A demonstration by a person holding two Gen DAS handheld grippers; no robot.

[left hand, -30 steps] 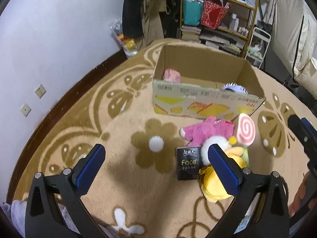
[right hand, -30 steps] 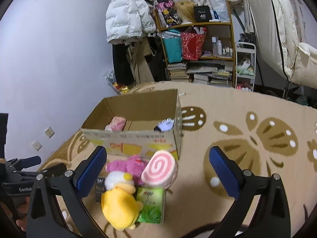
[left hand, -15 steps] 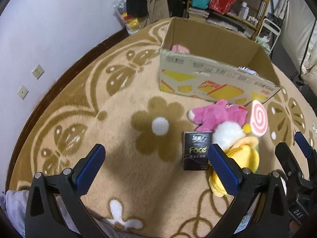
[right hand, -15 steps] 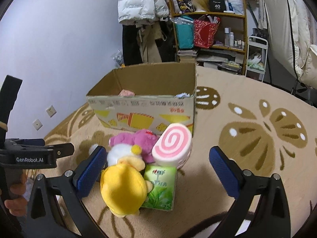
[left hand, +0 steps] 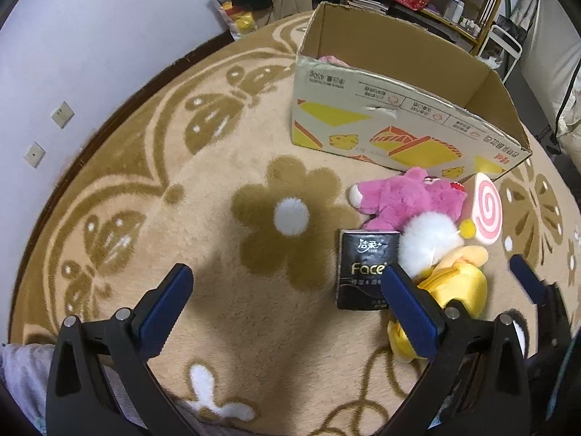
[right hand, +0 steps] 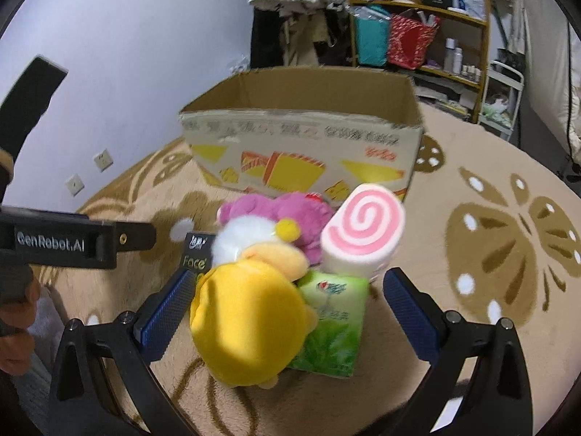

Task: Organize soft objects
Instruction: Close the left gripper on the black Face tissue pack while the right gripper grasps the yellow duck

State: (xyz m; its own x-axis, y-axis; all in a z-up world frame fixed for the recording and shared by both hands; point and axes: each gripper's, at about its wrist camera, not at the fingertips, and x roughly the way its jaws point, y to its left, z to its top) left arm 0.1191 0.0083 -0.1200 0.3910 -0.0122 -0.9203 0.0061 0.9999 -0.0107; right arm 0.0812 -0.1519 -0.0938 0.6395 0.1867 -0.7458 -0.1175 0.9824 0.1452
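- The job looks barely under way: ahead of both tongs the cardboard box point(left hand: 399, 109) stands open, with one pink soft item point(left hand: 332, 60) peeking over its far-left inner corner; the rest of its inside is hidden behind the front wall.
- Left to gather is a pile on the carpet point(left hand: 218, 218) between the tongs and the box front: a yellow plush point(right hand: 250, 319), a pink plush point(right hand: 290, 214), a swirl-roll cushion point(right hand: 363, 232), a black tissue pack point(left hand: 365, 269) and a green tissue pack point(right hand: 330, 327).
- The right gripper point(right hand: 287, 312) is spread wide, gripping nothing, with the yellow plush lying between its fingers and closer to its left finger; I judge this the likely first pick.
- The left gripper point(left hand: 290, 305) is also spread and empty, over bare carpet; the black pack sits just inside its right finger.
- Materials: the yellow plush is smooth, rounded and satin-like, with a fluffy white tuft; the pink plush is shaggy.
- The swirl cushion is a squat cylinder, pink spiral on its face.
- Both tissue packs are glossy, squashy film-wrapped blocks.
- The box is corrugated, its top edge torn and ragged; the carpet is deep-piled and flower-patterned.
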